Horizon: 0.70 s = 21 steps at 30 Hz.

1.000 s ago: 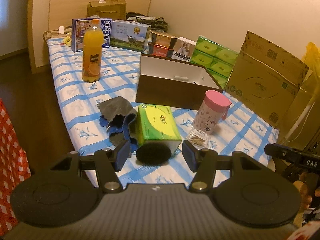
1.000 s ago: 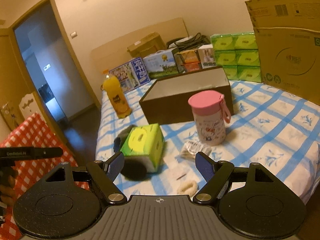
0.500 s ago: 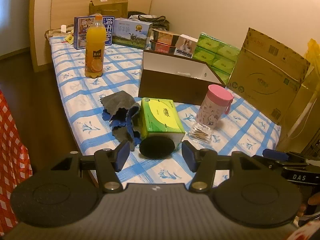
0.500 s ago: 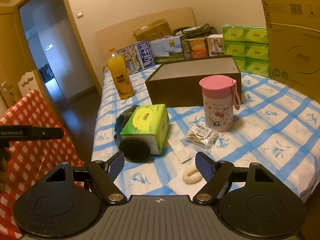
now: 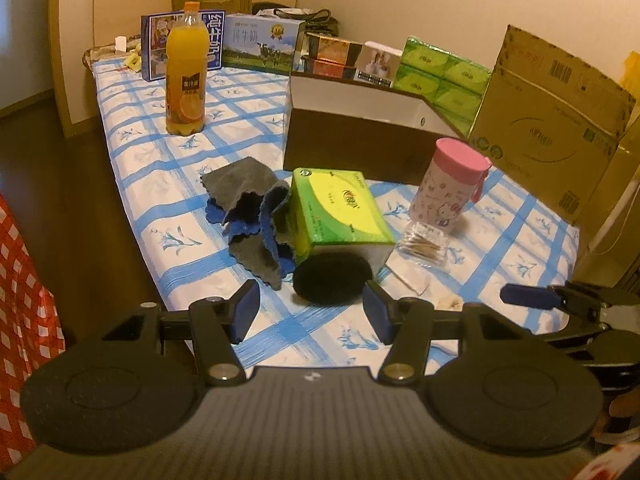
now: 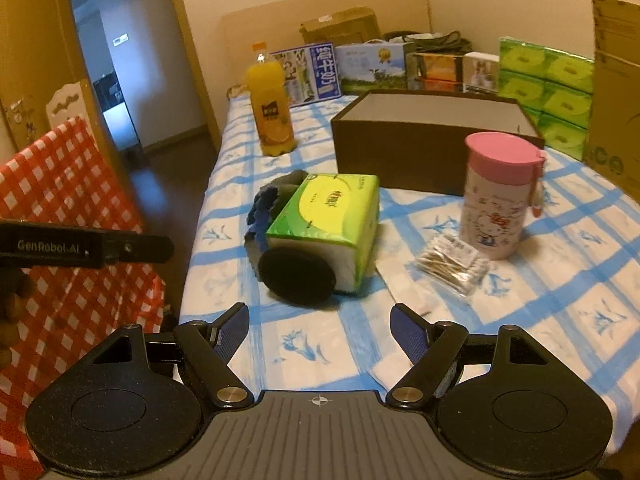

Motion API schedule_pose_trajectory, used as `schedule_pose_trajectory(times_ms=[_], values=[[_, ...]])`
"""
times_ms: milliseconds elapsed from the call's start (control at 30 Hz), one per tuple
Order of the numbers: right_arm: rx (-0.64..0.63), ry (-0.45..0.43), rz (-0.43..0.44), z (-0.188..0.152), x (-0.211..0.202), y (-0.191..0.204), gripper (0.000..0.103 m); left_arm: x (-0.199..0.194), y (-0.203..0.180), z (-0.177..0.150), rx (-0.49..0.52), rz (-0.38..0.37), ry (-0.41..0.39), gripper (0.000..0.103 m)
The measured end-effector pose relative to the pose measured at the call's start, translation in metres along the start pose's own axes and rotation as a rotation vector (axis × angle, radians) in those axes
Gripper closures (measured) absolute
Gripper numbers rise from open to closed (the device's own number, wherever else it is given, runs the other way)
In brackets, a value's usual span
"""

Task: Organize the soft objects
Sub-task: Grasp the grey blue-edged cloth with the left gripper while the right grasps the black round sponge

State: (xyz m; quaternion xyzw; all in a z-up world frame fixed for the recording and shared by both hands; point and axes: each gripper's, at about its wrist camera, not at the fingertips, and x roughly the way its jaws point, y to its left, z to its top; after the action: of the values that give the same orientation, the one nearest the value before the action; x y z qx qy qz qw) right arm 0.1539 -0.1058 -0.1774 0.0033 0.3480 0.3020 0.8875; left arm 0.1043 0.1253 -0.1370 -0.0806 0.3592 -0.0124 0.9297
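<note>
On the blue-checked tablecloth [image 5: 248, 136], going left to right, an orange juice bottle [image 5: 187, 72] stands upright well back, apart from the rest. Nearer the front lies a crumpled grey and blue cloth [image 5: 250, 216], bunched against the left side of a green tissue pack [image 5: 340, 212]. A black round pad [image 5: 332, 280] lies at the pack's near end, touching it. Behind the pack sits an open brown box [image 5: 360, 140] with a white inside. Right of the pack stands a pink-lidded cup [image 5: 450, 184], upright, with a bag of cotton swabs [image 5: 426, 244] just in front of it.

The left gripper [image 5: 312, 312] hangs over the table's near edge with its jaws apart and nothing between them — the black pad lies just beyond its fingertips. The right gripper [image 6: 320, 330] is spread wide and empty too, over bare cloth short of the pad and the tissue pack. From the right wrist view the cloth is mostly hidden behind the tissue pack. Along the back stand milk cartons [image 5: 260, 42], stacked green tissue packs [image 5: 440, 76] and a large cardboard box [image 5: 552, 120] at far right.
</note>
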Motion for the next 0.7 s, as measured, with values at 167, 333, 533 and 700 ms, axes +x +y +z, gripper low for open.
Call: schedule_pose_trajectory(times_ms=[167,333,533,700], values=[[0.002,0.017,0.006,0.004,0.028,0.002,0.025,0.016,0.012,-0.002,-0.002,0.008,0.005,0.050],[-0.014,0.043,0.007,0.004,0.060,0.006,0.025,0.037,0.025,-0.002,-0.009,0.020,0.021,0.057],[-0.016,0.070,0.018,0.002,0.093,-0.001,0.039,0.069,0.039,-0.002,-0.036,0.034,0.063,0.061],[0.013,0.079,0.023,0.001,0.112,-0.011,0.045,0.099,0.040,-0.007,-0.025,0.033,0.113,0.066]])
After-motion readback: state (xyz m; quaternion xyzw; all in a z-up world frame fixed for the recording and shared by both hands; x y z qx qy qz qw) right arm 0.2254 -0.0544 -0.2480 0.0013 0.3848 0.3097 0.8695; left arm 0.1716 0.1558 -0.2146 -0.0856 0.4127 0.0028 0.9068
